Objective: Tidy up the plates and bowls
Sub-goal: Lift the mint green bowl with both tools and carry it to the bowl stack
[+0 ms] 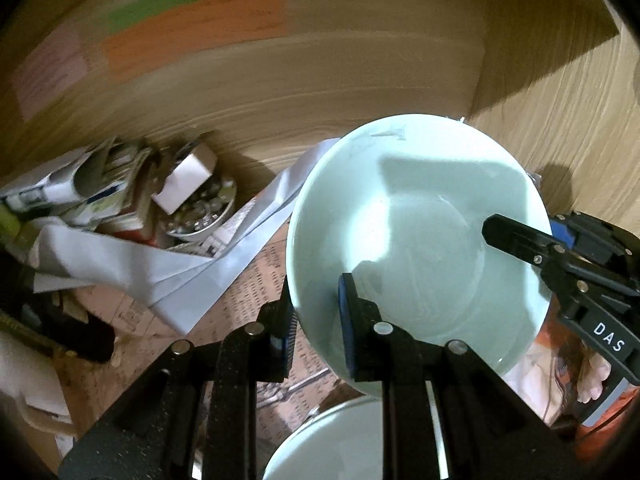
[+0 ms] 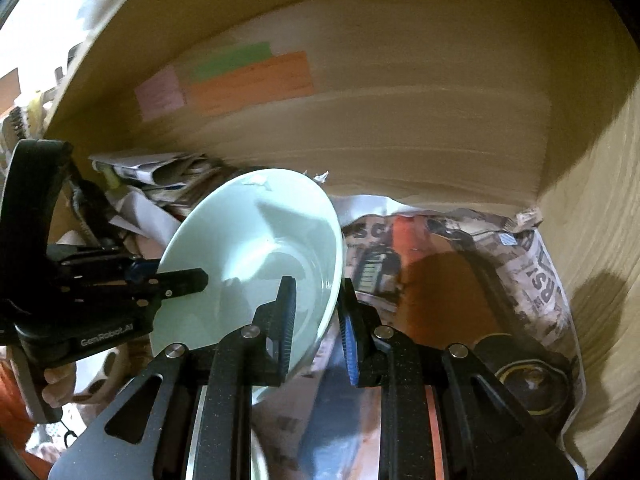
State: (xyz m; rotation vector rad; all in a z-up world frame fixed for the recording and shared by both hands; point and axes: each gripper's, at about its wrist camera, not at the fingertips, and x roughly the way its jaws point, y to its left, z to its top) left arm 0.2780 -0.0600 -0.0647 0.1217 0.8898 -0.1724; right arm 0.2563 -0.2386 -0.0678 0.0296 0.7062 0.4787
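Left wrist view: close, angled down along own fingers onto pale green bowl [image 1: 416,240], cluttered shelf floor behind; right wrist view: close, angled down from opposite rim [image 2: 256,256]; shared: same bowl, wooden back wall [image 1: 320,80] with coloured notes [image 2: 248,80], each view catching the other gripper.

Pale green bowl [image 1: 416,216] tilted, raised above another pale bowl [image 1: 340,444] below.
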